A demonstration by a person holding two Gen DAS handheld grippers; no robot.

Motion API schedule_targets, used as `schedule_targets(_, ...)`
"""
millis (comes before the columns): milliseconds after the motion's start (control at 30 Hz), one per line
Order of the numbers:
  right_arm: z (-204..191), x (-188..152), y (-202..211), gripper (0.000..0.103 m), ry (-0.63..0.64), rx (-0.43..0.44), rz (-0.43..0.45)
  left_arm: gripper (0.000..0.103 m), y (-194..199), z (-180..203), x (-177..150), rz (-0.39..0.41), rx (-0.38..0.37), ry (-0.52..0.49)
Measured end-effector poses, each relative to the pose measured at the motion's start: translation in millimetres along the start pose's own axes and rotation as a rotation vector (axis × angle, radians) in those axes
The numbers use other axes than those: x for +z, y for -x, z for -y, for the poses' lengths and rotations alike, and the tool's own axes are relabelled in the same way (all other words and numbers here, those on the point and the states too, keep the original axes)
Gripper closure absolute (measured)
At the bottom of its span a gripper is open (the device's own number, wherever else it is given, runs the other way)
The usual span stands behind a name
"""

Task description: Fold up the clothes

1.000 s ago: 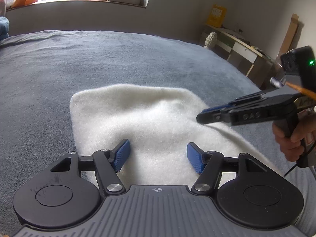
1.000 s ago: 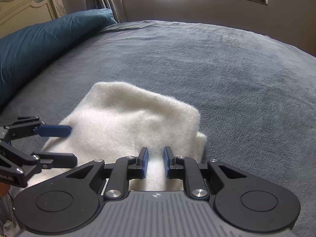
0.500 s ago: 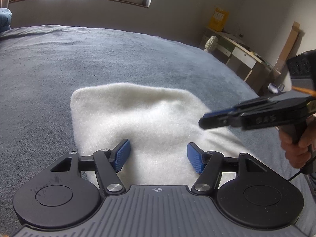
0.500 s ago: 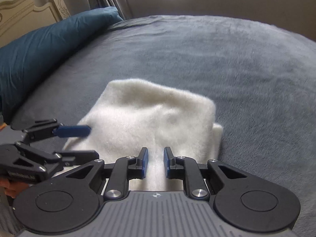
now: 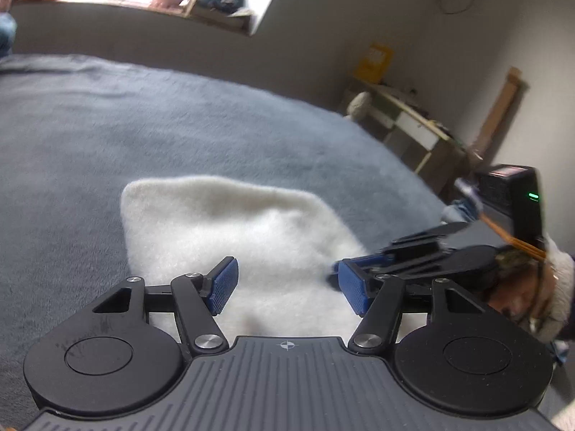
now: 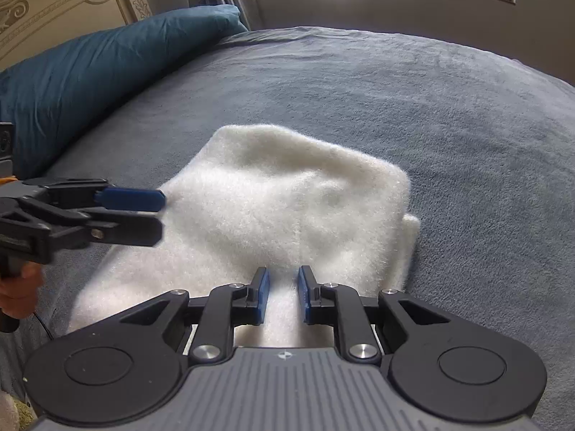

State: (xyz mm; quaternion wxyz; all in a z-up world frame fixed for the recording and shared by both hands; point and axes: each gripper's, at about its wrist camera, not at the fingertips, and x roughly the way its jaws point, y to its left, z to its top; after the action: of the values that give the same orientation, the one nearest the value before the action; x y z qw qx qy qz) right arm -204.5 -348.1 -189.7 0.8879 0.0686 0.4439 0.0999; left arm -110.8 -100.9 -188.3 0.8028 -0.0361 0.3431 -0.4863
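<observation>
Two claws hover over a folded white fluffy cloth (image 6: 287,208) on the grey bed (image 6: 449,115). Left claw (image 5: 287,285) is released and has just been closing a little, with nothing squeezed; right claw (image 6: 282,296) has a small gap, gripping nothing.

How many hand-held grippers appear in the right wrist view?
2: the right hand-held gripper at bottom centre over the white garment; the left hand-held gripper at the garment's left edge.
</observation>
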Motion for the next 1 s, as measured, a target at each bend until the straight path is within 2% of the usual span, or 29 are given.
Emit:
schedule_targets(167, 1, 0, -1, 0.085, -0.013, 0.005, 0.001, 0.045, 4, 25, -17, -0.045, -0.015, -0.122)
schedule_targets(267, 2, 1, -1, 0.085, -0.021, 0.009, 0.001, 0.047, -8, 34, -34, -0.117, 0.041, -0.196)
schedule_targets(367, 1, 1, -1, 0.085, -0.017, 0.006, 0.001, 0.045, -13, 42, -41, -0.113, 0.081, -0.269)
schedule_targets(500, 0, 1, -2, 0.085, -0.02, 0.0, 0.001, 0.044, -13, 38, -40, -0.115, 0.076, -0.237)
schedule_targets(1000, -3, 0, -2, 0.084, -0.017, -0.019, 0.004, 0.045, -10, 43, -43, -0.11, 0.088, -0.236)
